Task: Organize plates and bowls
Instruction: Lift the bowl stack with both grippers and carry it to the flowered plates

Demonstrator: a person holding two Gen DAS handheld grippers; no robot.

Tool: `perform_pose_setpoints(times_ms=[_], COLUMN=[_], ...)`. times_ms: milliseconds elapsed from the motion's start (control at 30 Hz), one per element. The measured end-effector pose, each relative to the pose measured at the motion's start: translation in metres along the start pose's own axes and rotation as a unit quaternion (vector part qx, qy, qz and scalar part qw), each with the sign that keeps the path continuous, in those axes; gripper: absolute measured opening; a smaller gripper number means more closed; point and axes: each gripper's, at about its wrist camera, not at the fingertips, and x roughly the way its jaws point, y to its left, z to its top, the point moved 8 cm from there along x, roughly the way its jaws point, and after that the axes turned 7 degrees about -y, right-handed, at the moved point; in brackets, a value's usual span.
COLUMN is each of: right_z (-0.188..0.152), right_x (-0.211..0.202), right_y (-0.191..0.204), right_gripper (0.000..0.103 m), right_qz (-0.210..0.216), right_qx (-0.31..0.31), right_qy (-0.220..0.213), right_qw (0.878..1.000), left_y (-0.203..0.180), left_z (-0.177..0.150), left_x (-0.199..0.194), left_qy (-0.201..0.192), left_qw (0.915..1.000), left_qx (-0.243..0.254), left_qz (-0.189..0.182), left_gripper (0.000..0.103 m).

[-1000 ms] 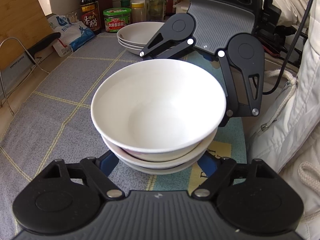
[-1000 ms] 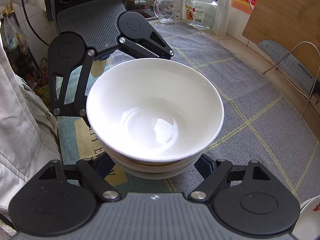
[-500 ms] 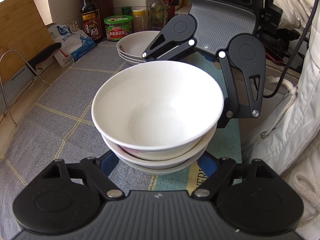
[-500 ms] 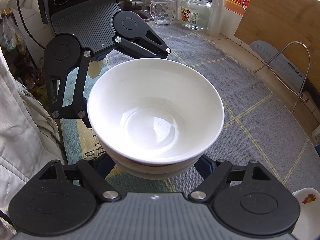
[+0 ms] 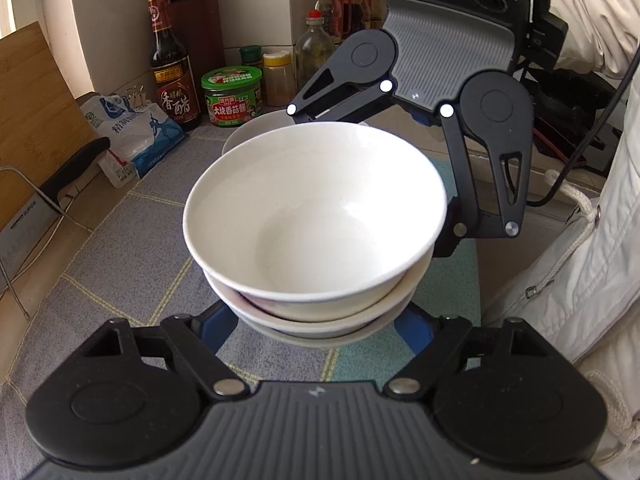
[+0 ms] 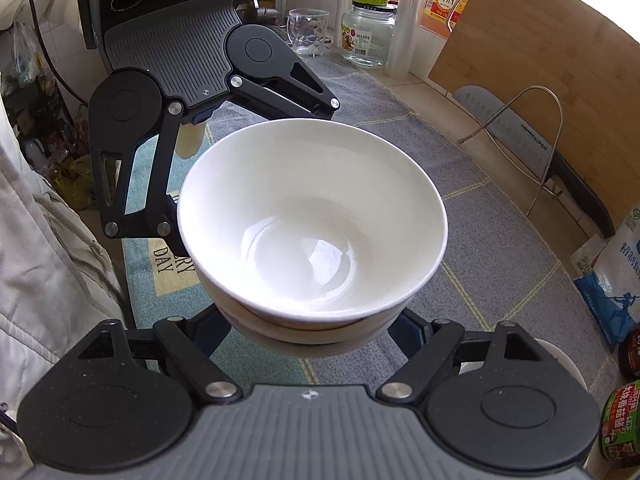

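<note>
A stack of white bowls [image 5: 316, 220] hangs above the grey mat, held from both sides. My left gripper [image 5: 316, 328] is shut on the stack's base; its blue fingers [image 5: 214, 326] press the lowest bowl. My right gripper [image 6: 316, 332] is shut on the same stack [image 6: 312, 220] from the opposite side. Each gripper shows in the other's view, behind the bowls. A stack of shallow white plates [image 5: 256, 128] sits on the mat behind the bowls, mostly hidden, and shows at the lower right of the right wrist view [image 6: 560, 360].
Behind the plates stand a soy sauce bottle [image 5: 172, 72], a green-lidded jar [image 5: 232, 96] and other bottles. A blue-white bag [image 5: 132, 132], a cleaver [image 6: 532, 148] on a wire rack and a wooden board [image 6: 552, 52] line the wall. A glass mug [image 6: 308, 32] and jar [image 6: 368, 32] stand far off.
Both grippers have carried the bowl stack together toward the shallow plates and the bottles; the plates now sit just behind the stack. The grip has not changed.
</note>
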Motion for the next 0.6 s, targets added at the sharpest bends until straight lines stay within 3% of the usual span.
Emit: perform_pose_setpoints(times_ms=[600], right_z=[-0.065], right_x=[-0.069], right_y=[-0.08], right_gripper=[0.088], right_qz=[-0.065], right_qx=[0.011], right_qy=[0.012], right_qw=[0.998], left_y=[0.0], left_z=[0.077], left_x=[0.095], left_qy=[-0.028], left_qw=[0.9983], left_qx=[0.045], left_qz=[-0.023], left_gripper=[0.084])
